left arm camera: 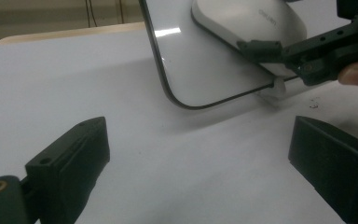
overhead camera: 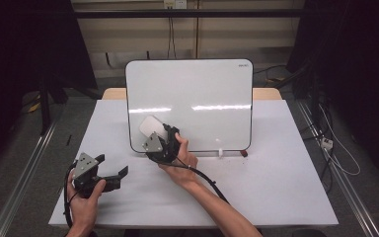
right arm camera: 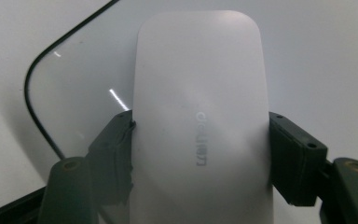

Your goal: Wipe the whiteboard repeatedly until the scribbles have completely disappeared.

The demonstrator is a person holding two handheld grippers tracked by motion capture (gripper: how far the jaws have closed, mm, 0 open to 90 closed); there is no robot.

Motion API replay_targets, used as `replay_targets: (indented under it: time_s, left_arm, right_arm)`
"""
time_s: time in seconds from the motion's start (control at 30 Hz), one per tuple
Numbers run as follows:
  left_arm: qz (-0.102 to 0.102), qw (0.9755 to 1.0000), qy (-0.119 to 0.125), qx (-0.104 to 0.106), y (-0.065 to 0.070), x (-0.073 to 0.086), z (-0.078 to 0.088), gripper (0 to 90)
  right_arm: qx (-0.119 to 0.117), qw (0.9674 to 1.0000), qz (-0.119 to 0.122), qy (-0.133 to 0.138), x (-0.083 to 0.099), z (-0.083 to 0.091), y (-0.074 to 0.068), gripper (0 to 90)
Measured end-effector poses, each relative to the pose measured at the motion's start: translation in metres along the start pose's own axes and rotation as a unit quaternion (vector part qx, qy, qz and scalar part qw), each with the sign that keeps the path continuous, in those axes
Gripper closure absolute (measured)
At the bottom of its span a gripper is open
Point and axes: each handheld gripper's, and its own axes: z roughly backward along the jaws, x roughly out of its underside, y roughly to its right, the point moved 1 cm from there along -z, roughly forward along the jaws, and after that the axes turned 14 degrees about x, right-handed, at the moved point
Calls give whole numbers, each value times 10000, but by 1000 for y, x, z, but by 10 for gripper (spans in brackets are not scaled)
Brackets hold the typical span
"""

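Right gripper (overhead camera: 154,132) is clamped on the white eraser (right arm camera: 200,126), one jaw on each long side, eraser flat against the lower-left corner of the whiteboard (overhead camera: 197,94) just ahead of the jaws. Left gripper (overhead camera: 112,169) has its jaws wide apart with nothing between them, low over the table (overhead camera: 276,187), with the board corner and the eraser ahead of it and up to its right in the left gripper view.
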Motion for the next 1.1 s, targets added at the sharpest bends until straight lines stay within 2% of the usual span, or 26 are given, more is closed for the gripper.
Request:
replay_targets:
  time_s: [0.23,0.43,0.53,0.6,0.7,0.8,0.93,1.0,1.1]
  left_arm:
    - [3,10000,-12,5,1,-1,-2,52]
    - [33,10000,28,1,-1,0,-1,52]
    - [35,10000,18,-9,-2,1,1,52]
    - [71,9999,87,-6,-2,1,1,52]
    - [34,10000,55,2,-1,0,1,52]
    - [36,10000,36,24,-1,0,1,52]
    - [50,10000,48,3,-1,0,0,52]
    - [40,10000,39,13,-1,0,-1,52]
    - [22,10000,41,20,0,0,-1,52]
  right_arm:
    - [9,9999,112,29,-1,1,-6,320]
    - [-168,9998,39,28,-1,-1,-1,320]
    - [-157,9998,-83,15,-2,-3,10,320]
    - [-56,9998,-207,-57,-4,-6,22,320]
    - [70,9989,-433,-155,-10,-13,37,320]
    - [80,9985,-524,-157,-15,-17,43,320]
    - [214,9985,-487,-114,-15,-16,38,320]
    - [211,9987,-457,-84,-15,-15,34,320]
    - [109,9996,-278,-16,-15,-12,20,320]
